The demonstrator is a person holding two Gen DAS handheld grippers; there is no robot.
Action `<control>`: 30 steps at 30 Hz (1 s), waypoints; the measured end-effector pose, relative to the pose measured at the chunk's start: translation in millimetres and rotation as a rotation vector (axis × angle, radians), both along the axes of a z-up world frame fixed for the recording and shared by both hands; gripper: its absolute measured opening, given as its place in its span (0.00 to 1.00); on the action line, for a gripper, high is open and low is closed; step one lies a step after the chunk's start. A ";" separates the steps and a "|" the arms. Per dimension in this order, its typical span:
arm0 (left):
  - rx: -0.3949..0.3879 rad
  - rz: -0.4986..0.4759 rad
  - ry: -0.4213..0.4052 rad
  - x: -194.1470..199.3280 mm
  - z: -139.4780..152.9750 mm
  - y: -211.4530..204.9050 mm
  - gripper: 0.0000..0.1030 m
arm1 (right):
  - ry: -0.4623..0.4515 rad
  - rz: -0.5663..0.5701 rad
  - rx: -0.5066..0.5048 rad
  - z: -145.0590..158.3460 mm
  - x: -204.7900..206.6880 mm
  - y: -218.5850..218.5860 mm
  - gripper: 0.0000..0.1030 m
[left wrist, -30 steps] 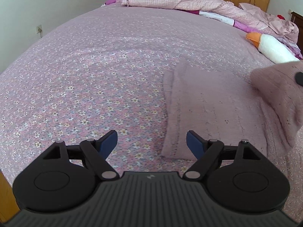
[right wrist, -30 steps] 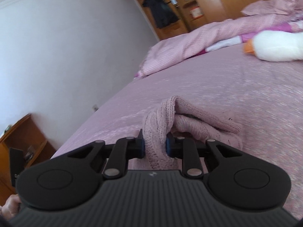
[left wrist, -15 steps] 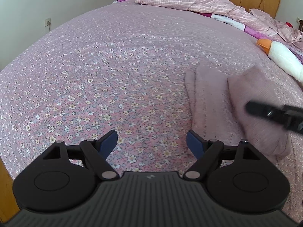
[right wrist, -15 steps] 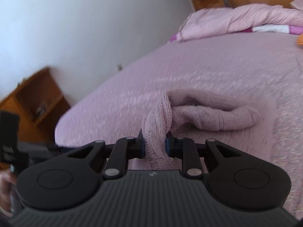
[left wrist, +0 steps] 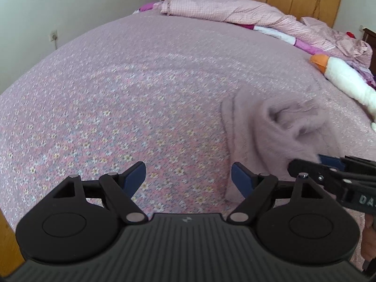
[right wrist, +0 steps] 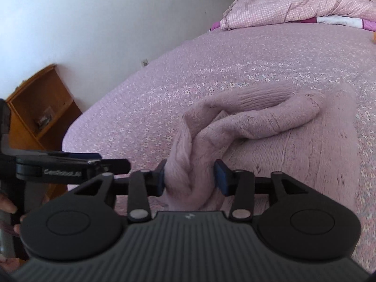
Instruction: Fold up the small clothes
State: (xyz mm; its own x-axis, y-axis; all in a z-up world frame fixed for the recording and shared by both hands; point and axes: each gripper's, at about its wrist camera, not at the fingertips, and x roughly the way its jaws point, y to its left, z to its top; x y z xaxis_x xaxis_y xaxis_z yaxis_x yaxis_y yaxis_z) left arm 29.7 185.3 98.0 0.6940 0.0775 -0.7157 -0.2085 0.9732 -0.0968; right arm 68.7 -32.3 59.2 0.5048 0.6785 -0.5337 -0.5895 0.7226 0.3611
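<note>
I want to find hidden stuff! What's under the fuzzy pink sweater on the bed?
Around the fuzzy pink knitted sweater only the pink flowered bedspread shows. Its folded layers cover whatever lies directly beneath.

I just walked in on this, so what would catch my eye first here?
The pink knit garment, half folded on the flowered bedspread, with a bunched edge between the right gripper as its jaws are opening. The left gripper hangs open and empty over the spread. A white plush goose lies at the far right.
</note>
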 end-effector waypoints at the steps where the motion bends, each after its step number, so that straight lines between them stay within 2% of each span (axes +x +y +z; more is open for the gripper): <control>1: -0.001 -0.009 -0.008 0.3 2.8 -2.3 0.83 | -0.008 -0.003 0.008 2.9 -4.7 -3.1 0.46; 6: -0.018 -0.052 -0.072 2.9 20.7 -15.3 0.83 | -0.062 -0.054 0.049 16.6 -21.9 -23.9 0.46; 10: -0.030 -0.097 -0.105 9.8 34.1 -29.6 0.83 | -0.088 -0.167 0.054 22.2 -26.4 -49.9 0.46; 15: 0.009 -0.176 -0.116 27.2 37.6 -55.7 0.87 | -0.066 -0.294 0.040 15.7 -19.8 -80.4 0.46; 21: 0.107 -0.302 -0.093 61.1 24.2 -87.7 0.89 | -0.035 -0.375 0.055 3.6 -13.4 -104.6 0.46; 27: 0.159 -0.389 -0.042 94.3 0.0 -109.6 0.89 | -0.024 -0.393 0.066 -4.0 -11.7 -116.5 0.46; 30: 0.205 -0.398 -0.021 108.9 -12.4 -115.5 0.89 | -0.014 -0.399 0.072 -8.6 -10.1 -121.0 0.46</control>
